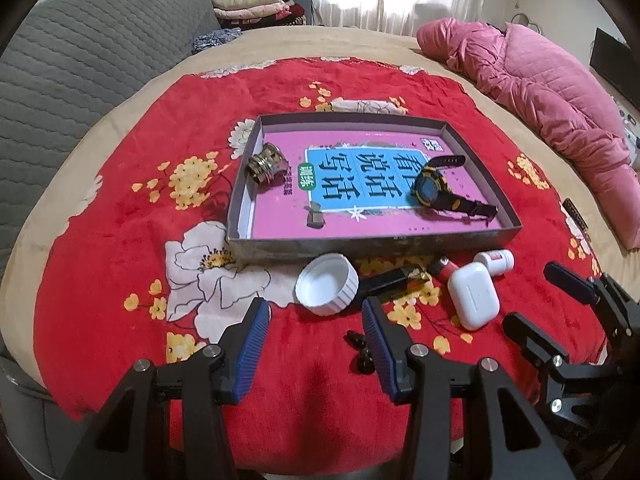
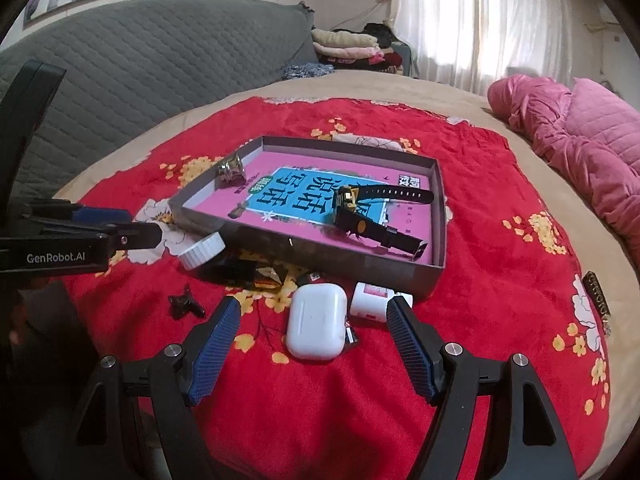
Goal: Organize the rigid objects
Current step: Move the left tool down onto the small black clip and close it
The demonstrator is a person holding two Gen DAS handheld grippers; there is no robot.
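Observation:
A shallow grey box (image 1: 240, 184) (image 2: 438, 216) with a pink printed floor lies on the red flowered blanket. In it are a black and yellow wristwatch (image 1: 434, 188) (image 2: 360, 216) and a metal ring-shaped part (image 1: 267, 164) (image 2: 230, 172). In front of the box lie a white lid (image 1: 327, 290) (image 2: 202, 251), a white earbud case (image 1: 473, 300) (image 2: 316, 322), a small white bottle (image 1: 494, 261) (image 2: 370, 300), a red lighter (image 1: 443, 269), a black and gold packet (image 1: 394, 282) (image 2: 248, 270) and a small black piece (image 1: 360, 346) (image 2: 184, 304). My left gripper (image 1: 316, 312) stands open just short of the lid. My right gripper (image 2: 312, 312) is open, its fingers either side of the earbud case.
A pink quilted coat (image 1: 540, 96) (image 2: 580, 140) lies at the right of the bed. A grey quilted headboard (image 1: 80, 52) (image 2: 140, 60) rises at the left, with folded clothes (image 1: 256, 4) behind. A dark label strip (image 2: 598, 296) lies at the blanket's right edge.

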